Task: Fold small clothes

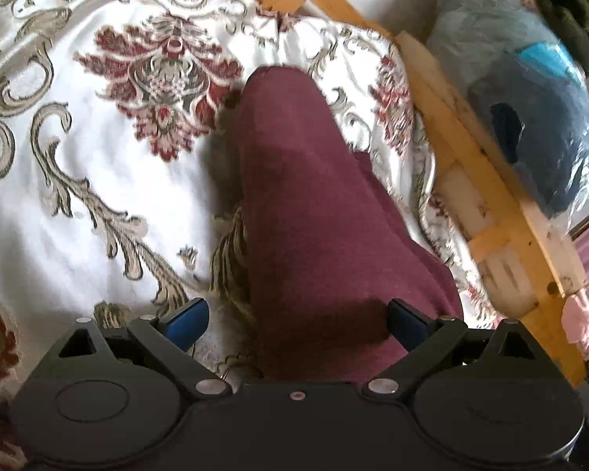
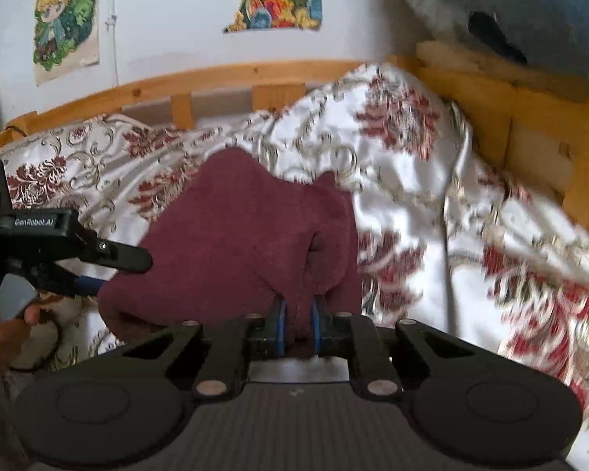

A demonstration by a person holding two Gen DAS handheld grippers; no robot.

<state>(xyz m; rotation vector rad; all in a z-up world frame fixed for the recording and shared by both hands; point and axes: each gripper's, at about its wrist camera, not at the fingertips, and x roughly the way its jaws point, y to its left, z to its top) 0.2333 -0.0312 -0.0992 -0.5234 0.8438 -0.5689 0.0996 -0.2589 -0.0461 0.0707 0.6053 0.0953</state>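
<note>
Pinching the maroon garment (image 2: 247,235) near the bedspread's (image 2: 412,204) edge, the right gripper (image 2: 296,324) is clenched for folding; the left gripper (image 1: 296,314) is spread wide, ungripped.

Bed with patterned cover and one maroon garment

A wooden-framed bed (image 2: 278,74) carries a glossy white bedspread (image 1: 98,180) with dark red flowers and grey-gold scrolls, rumpled toward the slatted rail (image 2: 180,108) and bunched up at the corner where two rails meet. A maroon garment (image 2: 231,235) lies directly on the bedspread, near that far corner, its cloth gathered into folds.
</note>
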